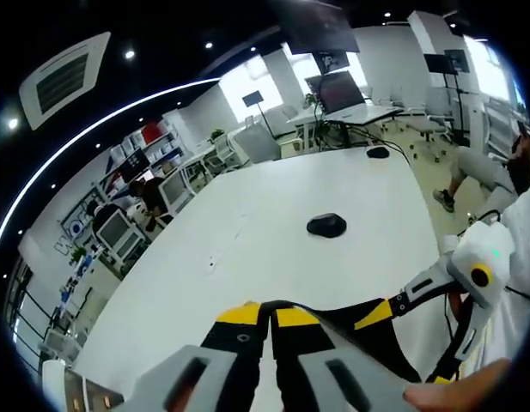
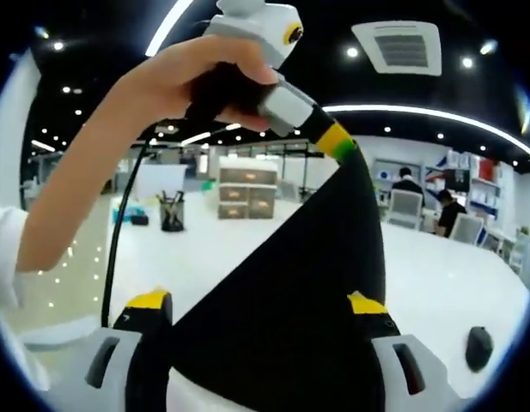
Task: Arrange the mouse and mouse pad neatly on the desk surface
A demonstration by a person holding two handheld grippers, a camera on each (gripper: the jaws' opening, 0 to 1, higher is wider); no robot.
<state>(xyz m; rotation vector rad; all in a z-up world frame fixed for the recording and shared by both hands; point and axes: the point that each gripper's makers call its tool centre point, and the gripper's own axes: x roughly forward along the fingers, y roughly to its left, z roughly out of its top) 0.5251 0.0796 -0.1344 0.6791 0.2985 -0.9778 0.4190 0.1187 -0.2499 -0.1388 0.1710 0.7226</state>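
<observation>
A black mouse pad (image 2: 282,283) hangs in the air above the white desk (image 1: 273,206). My left gripper (image 1: 265,316) is shut on one corner of it, and in the right gripper view a hand holds that gripper (image 2: 333,137) above the pad's top corner. My right gripper (image 2: 258,302) stands open, its yellow-tipped jaws wide apart on either side of the pad; it enters the left gripper view from the right (image 1: 408,343). A black mouse (image 1: 326,225) lies on the desk beyond the pad and shows low right in the right gripper view (image 2: 478,348).
A second dark mouse (image 1: 378,152) with a cable lies near the desk's far end. A pen holder (image 2: 172,212) and drawer boxes (image 2: 247,193) stand at the far side. People sit at chairs and monitors (image 2: 408,199) beyond. A person's leg (image 1: 471,167) is beside the desk.
</observation>
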